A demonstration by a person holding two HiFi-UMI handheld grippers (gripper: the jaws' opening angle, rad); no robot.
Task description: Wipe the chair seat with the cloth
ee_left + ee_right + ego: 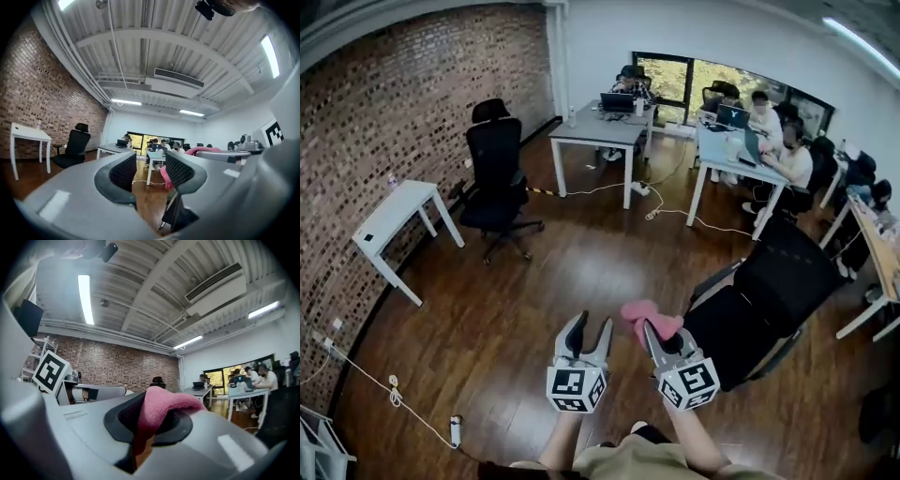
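Looking down on a big office room with a wood floor (534, 300) and a brick wall (394, 103) on the left. At the back there are desks (598, 131) with people (783, 155) working at laptops, all well apart from the action.

The chair (773, 281) that needs wiping is the black one on the right. Its seat (724, 339) is the end closest to me, and the backrest runs away up and to the right, so that's the long axis.

A 2nd black chair (495, 173) stands over by the wall with a small white table (394, 214) near it, and a cable (366, 375) trails along the floor by the wall. None of that is in the way.

The right gripper (659, 330) is pinching the pink cloth (642, 312), which bunches up out of the jaws. It sits just beside the seat, which lies to its right.

The left gripper (589, 328) is on the far side of the right one from the chair. Its jaws are a little apart with nothing between them.

Both grippers point out over the bare floor, not at the seat. My guess is the right one has to swing right and tip the cloth down onto the seat.

The only snag I can see is what looks like an armrest (712, 278) along the chair's near side.
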